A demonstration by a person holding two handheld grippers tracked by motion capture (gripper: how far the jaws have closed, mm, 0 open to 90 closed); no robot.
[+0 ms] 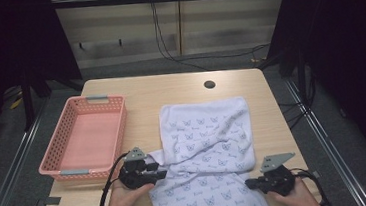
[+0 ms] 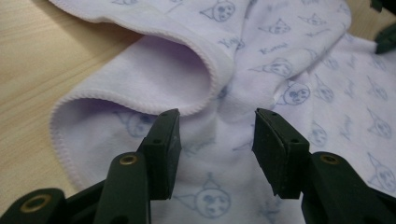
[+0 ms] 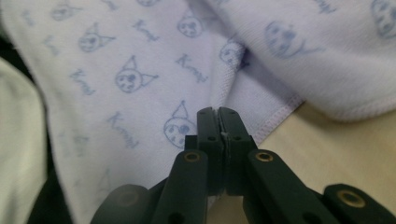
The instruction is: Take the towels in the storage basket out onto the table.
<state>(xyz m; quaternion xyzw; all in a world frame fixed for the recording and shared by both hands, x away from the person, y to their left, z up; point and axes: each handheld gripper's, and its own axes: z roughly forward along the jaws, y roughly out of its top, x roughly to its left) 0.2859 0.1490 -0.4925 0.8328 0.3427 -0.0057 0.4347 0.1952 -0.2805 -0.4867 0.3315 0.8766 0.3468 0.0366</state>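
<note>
A white towel point(image 1: 203, 131) printed with small blue cat faces lies partly folded on the wooden table point(image 1: 169, 86), and its near part hangs over the front edge. My left gripper point(image 1: 163, 174) is at the towel's left edge, where a fold curls up. In the left gripper view the towel point(image 2: 289, 56) lies under and between the pads point(image 2: 164, 140), which stand apart without pressing it, so the left gripper point(image 2: 217, 135) is open. My right gripper point(image 1: 248, 182) sits at the towel's right edge. There the right gripper point(image 3: 218, 112) is shut over the towel point(image 3: 116, 56). Whether cloth is pinched, I cannot tell.
A pink plastic basket point(image 1: 118, 133) stands on the left part of the table, beside the left hand. A round cable hole point(image 1: 209, 84) sits near the far edge. Bare wood shows beyond the towel and to its right. Cables hang behind the table.
</note>
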